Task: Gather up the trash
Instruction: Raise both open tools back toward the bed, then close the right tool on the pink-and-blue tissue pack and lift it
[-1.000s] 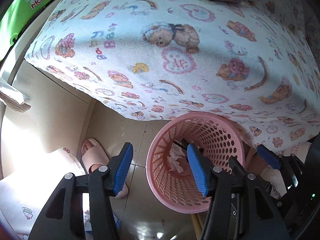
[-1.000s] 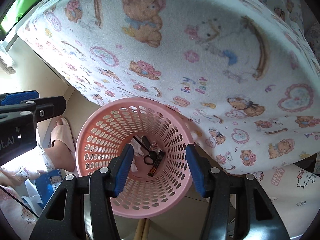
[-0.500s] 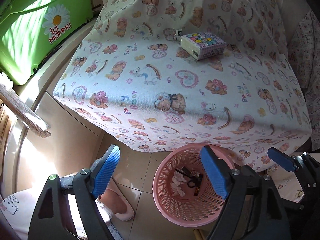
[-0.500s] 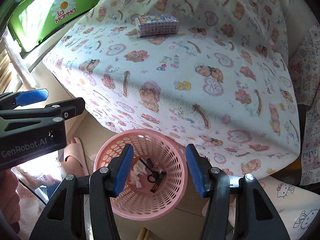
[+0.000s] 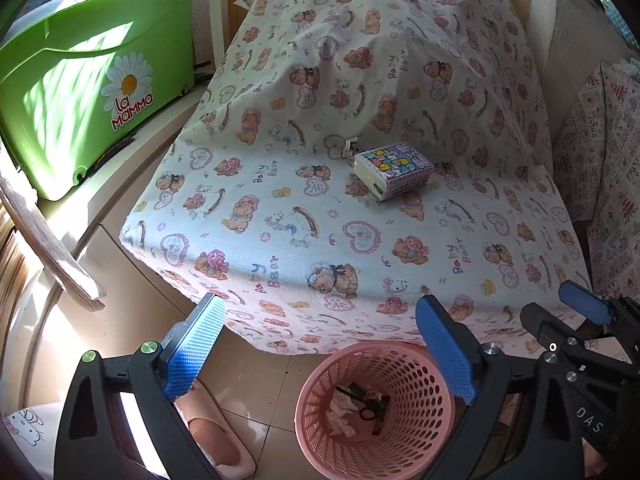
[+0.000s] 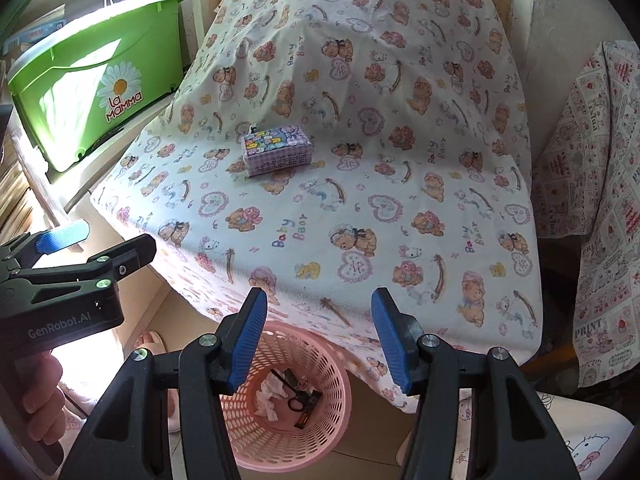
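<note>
A: How far along is it?

B: Trash (image 5: 352, 408) is seen already in the bin (image 5: 374, 412) on the floor: crumpled tissue and dark bits. Both grippers' jaws are empty; the left gripper (image 5: 324, 354) is opening, the right gripper (image 6: 320, 338) held apart.

A: Left over?

B: Only a tissue pack (image 5: 394, 170) on the worktop (image 5: 280, 208), likely not trash.

My table (image 5: 400, 248), draped in a teddy-bear cloth (image 5: 248, 184), carries one tissue pack (image 5: 394, 170), with a small white clip-like thing touching its far-left corner. Below its near edge, a pink basket (image 5: 432, 432) stands on the tiled floor (image 5: 272, 404).
</note>
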### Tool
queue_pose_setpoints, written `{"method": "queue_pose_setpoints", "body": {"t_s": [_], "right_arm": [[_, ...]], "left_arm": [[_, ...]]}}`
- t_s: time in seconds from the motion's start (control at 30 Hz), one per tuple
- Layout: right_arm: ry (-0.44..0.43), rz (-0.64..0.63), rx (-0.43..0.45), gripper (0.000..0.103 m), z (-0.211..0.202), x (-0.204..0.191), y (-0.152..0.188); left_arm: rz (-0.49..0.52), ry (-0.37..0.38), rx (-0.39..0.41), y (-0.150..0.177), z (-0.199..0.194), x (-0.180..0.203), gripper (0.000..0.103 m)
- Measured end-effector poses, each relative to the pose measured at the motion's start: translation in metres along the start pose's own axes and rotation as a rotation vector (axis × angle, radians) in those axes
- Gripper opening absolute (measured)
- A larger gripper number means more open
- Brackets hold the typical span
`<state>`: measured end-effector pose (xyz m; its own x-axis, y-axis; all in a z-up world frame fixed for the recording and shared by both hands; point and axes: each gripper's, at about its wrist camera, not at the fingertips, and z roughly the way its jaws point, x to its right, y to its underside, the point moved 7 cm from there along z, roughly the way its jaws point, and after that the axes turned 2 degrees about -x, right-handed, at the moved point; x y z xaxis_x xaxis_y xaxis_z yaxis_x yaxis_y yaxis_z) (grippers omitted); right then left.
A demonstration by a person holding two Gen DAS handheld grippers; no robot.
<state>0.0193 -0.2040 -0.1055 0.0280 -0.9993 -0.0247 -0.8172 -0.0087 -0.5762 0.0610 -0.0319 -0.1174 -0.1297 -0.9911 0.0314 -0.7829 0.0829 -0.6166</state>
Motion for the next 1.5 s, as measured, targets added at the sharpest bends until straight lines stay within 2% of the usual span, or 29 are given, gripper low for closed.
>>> {"method": "queue_pose_setpoints", "body": {"t_s": [0.1, 0.17, 0.27, 0.33, 0.4, 0.5, 0.57, 0.7, 0.8, 0.9, 1.0, 1.1, 1.23, 1.43, 1.5], "right_arm": [[0.011, 0.004, 0.057, 0.058, -0.008, 0.010, -0.019], [0.026, 0.001, 0.078, 0.066, -0.010, 0.017, -0.035], [0.023, 0.025, 0.098, 0.067, -0.013, 0.028, -0.060], [0.007, 0.040, 0.125, 0.067, -0.014, 0.035, -0.075], [0.001, 0.056, 0.182, 0.067, -0.016, 0.041, -0.089], [0.037, 0.068, 0.271, 0.067, -0.022, 0.052, -0.110], [0.020, 0.040, 0.323, 0.069, -0.026, 0.054, -0.124], [0.055, -0.020, 0.362, 0.070, -0.021, 0.057, -0.144], [0.008, -0.112, 0.350, 0.070, -0.008, 0.047, -0.149], [-0.070, -0.091, 0.334, 0.070, 0.005, 0.042, -0.143], [-0.052, -0.032, 0.291, 0.070, 0.023, 0.047, -0.134], [-0.083, 0.005, 0.219, 0.070, 0.040, 0.050, -0.129], [-0.032, -0.002, 0.223, 0.070, 0.043, 0.054, -0.131], [-0.076, 0.039, 0.211, 0.070, 0.048, 0.052, -0.136], [-0.042, 0.023, 0.227, 0.070, 0.046, 0.051, -0.138]], "left_arm": [[0.003, 0.003, 0.021, -0.012, -0.005, -0.003, 0.095], [-0.004, 0.002, 0.044, -0.025, -0.010, -0.004, 0.095], [0.000, -0.051, 0.123, -0.045, -0.023, -0.008, 0.095], [0.014, -0.056, 0.159, -0.057, -0.029, -0.008, 0.095], [0.023, -0.046, 0.168, -0.067, -0.031, -0.007, 0.095], [0.040, -0.055, 0.155, -0.082, -0.031, -0.006, 0.095], [0.046, -0.012, 0.143, -0.093, -0.029, -0.003, 0.095], [0.061, 0.028, 0.153, -0.107, -0.022, 0.000, 0.097], [0.078, 0.028, 0.156, -0.110, -0.014, 0.001, 0.099], [0.072, 0.001, 0.145, -0.106, -0.002, -0.005, 0.099], [0.028, -0.026, 0.097, -0.099, 0.015, -0.014, 0.099], [-0.014, -0.049, 0.082, -0.103, 0.022, -0.021, 0.099], [-0.058, -0.044, 0.096, -0.110, 0.020, -0.029, 0.099], [-0.113, -0.055, 0.078, -0.111, 0.022, -0.042, 0.099], [-0.127, -0.055, 0.072, -0.110, 0.023, -0.044, 0.099]]}}
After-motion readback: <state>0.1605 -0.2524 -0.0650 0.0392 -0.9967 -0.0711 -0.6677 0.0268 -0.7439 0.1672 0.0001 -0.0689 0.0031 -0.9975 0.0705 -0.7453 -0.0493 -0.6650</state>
